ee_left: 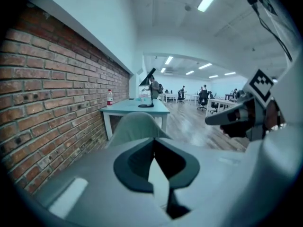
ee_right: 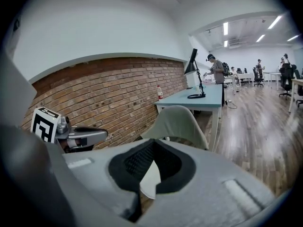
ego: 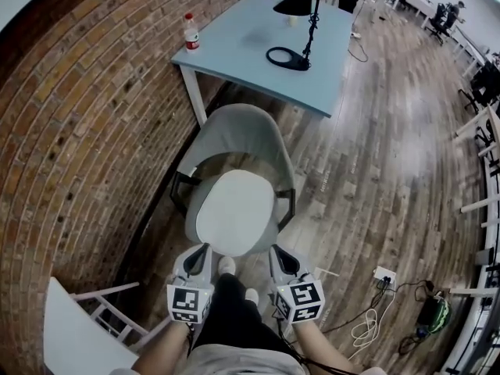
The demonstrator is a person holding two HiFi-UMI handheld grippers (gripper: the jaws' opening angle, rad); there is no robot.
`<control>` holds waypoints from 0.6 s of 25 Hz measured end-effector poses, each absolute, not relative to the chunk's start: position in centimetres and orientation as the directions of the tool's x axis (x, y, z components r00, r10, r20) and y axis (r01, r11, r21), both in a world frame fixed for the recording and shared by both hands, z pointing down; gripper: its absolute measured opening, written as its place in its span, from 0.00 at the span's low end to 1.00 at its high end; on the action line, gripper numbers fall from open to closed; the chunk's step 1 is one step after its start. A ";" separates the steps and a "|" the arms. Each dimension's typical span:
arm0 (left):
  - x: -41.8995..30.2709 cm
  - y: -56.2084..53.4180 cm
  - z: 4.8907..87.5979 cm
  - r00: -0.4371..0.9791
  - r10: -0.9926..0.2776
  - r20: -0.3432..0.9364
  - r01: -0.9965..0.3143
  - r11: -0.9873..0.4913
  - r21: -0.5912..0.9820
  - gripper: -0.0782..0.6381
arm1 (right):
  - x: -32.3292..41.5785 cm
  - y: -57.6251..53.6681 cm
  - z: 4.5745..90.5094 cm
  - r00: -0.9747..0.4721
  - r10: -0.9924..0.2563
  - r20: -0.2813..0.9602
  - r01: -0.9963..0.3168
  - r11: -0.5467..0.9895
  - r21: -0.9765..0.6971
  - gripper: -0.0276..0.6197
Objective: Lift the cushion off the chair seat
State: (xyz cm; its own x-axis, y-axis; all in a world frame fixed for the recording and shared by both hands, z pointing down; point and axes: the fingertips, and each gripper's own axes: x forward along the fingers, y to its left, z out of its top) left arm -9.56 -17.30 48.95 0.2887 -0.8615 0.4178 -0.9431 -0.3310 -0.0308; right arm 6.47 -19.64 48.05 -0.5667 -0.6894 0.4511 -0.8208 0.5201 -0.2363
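A white oval cushion (ego: pixel 234 212) lies on the seat of a grey shell chair (ego: pixel 234 131) just in front of me. My left gripper (ego: pixel 201 248) hangs at the seat's near left edge and my right gripper (ego: pixel 278 250) at its near right edge. Both are shut with nothing between the jaws, and neither visibly touches the cushion. In the left gripper view the closed jaws (ee_left: pixel 154 145) point at the chair back (ee_left: pixel 135 126), with the cushion (ee_left: pixel 158 174) showing below them. The right gripper view shows the same past its own jaws (ee_right: pixel 154 145): cushion (ee_right: pixel 150 178) and chair back (ee_right: pixel 177 122).
A brick wall (ego: pixel 78 131) runs along the left. Behind the chair stands a pale blue table (ego: pixel 234 45) with a bottle (ego: pixel 191 31) and a black desk lamp (ego: pixel 301 22). A white slatted frame (ego: pixel 78 334) sits at my lower left. Cables (ego: pixel 367 326) lie on the wooden floor at right.
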 end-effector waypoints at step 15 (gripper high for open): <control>-14.6 -26.0 63.7 0.320 -0.812 0.488 -0.932 -0.364 0.005 0.10 | 2.5 -28.9 61.5 -0.467 -0.730 0.500 -0.884 0.388 -0.258 0.04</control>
State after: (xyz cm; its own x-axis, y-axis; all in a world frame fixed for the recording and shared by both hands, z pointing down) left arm -14.58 -26.04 63.66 0.3196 -0.8122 0.4881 -0.9316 -0.3636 0.0049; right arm 2.54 -28.86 61.54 -0.4665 -0.7297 0.4999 -0.8845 0.3884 -0.2584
